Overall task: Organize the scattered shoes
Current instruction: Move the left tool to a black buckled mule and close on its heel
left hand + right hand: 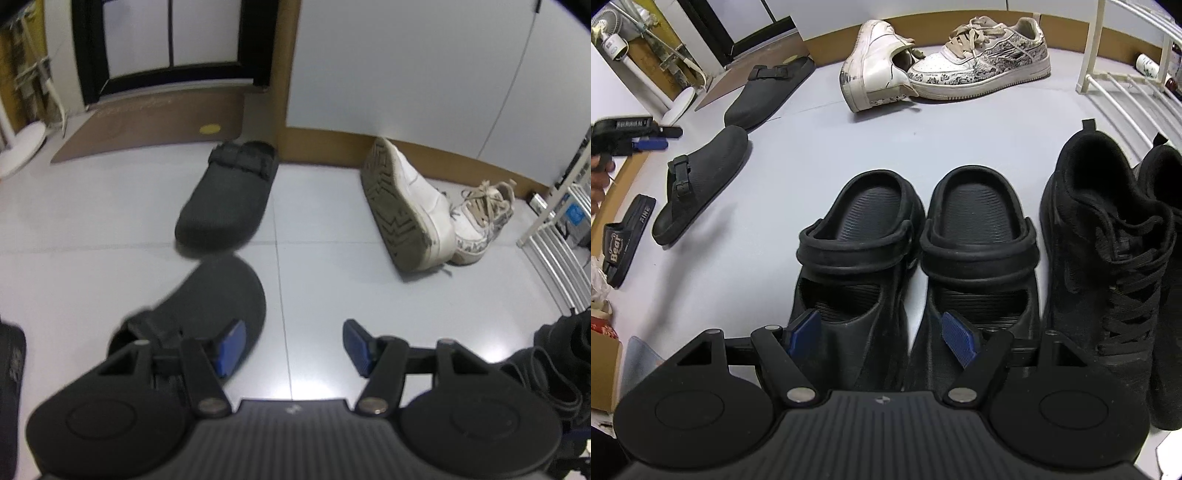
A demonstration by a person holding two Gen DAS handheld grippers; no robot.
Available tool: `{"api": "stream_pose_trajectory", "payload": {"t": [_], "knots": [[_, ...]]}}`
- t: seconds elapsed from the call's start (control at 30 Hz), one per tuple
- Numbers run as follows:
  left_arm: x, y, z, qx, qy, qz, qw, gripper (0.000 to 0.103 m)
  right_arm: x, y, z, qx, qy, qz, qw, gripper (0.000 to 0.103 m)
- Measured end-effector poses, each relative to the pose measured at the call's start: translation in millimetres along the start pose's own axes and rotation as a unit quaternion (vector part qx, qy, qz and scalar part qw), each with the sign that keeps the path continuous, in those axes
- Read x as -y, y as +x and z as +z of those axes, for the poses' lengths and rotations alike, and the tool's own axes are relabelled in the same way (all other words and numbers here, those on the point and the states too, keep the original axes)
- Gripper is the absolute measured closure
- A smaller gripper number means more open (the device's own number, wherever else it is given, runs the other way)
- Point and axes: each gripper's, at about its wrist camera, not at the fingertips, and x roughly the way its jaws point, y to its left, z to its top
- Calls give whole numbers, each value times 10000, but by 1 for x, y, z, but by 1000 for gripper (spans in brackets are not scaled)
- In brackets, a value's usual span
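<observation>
Both claws [291,347] [882,334] released, empty; grey tiled floor [332,288]; white wall [406,74] behind.

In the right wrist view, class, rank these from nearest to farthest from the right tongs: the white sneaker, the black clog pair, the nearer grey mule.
1. black clog pair, directly beneath the right tongs
2. nearer grey mule, left
3. white sneaker, far, by the wall
</observation>
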Motion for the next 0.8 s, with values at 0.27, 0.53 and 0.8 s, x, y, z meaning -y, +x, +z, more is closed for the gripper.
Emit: {"api": "stream_pose_trajectory", "payload": {"t": [0.27, 0.53, 0.8], "knots": [[-8, 32, 75, 165, 208, 258, 9993, 41, 9, -4, -2, 20, 103, -76, 9999, 26], [-19, 78, 141, 246, -486, 573, 9969, 41, 11, -10, 0, 130, 83, -80, 9998, 26], [-28, 134, 170, 23, -1038, 845, 9910, 41, 16, -11, -3, 120, 125, -111, 9998, 26]]}}
